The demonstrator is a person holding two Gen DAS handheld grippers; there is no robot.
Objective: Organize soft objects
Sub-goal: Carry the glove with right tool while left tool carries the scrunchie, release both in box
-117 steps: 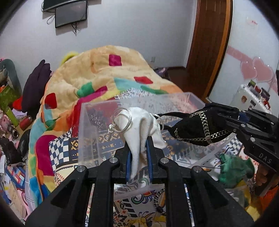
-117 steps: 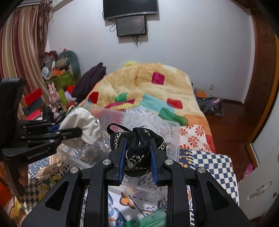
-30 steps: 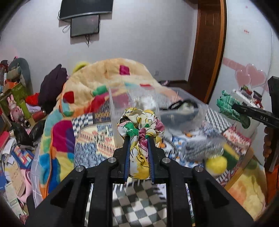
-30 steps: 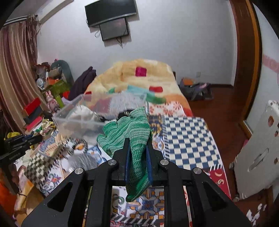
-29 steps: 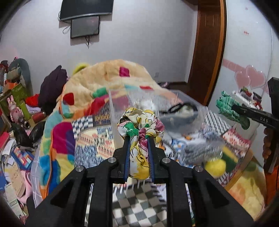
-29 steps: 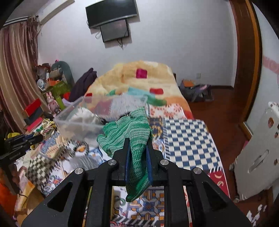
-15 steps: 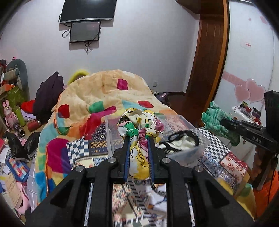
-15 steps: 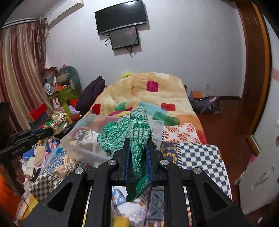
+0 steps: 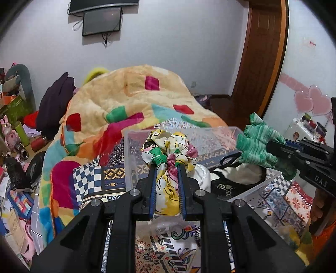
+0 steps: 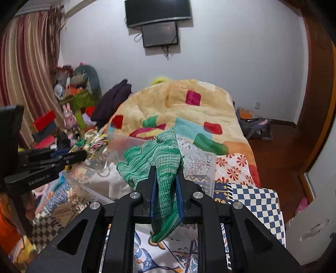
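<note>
The left gripper [image 9: 167, 168] is clamped on a floral scrunchie [image 9: 169, 151], whose bunched cloth bulges above and between its two fingers, held over the near wall of one clear plastic bin [image 9: 134, 159]. In this left wrist view the bin sits on a bed spread with patterned cloths [image 9: 94, 178] and one plush blanket with coloured squares [image 9: 130, 98]; inside lie one white item [image 9: 241, 174] and one black chained item [image 9: 222, 185]. Behind stand a white wall with two dark screens [image 9: 101, 20] and a brown door [image 9: 262, 63]. The right gripper [image 9: 273, 147] comes in from the right, pinching a green knit glove [image 9: 258, 145] above the bin's right side. In the right wrist view, the right gripper [image 10: 167, 174] is closed on that green knit glove [image 10: 157, 159], which fans out ahead of the fingers and hangs below them, in front of the bin [image 10: 195, 161]. The left gripper [image 10: 80, 154] with the scrunchie [image 10: 92, 140] reaches in from the left. Striped curtains [image 10: 29, 73] hang leftward beside piled clutter [image 10: 71, 94].
</note>
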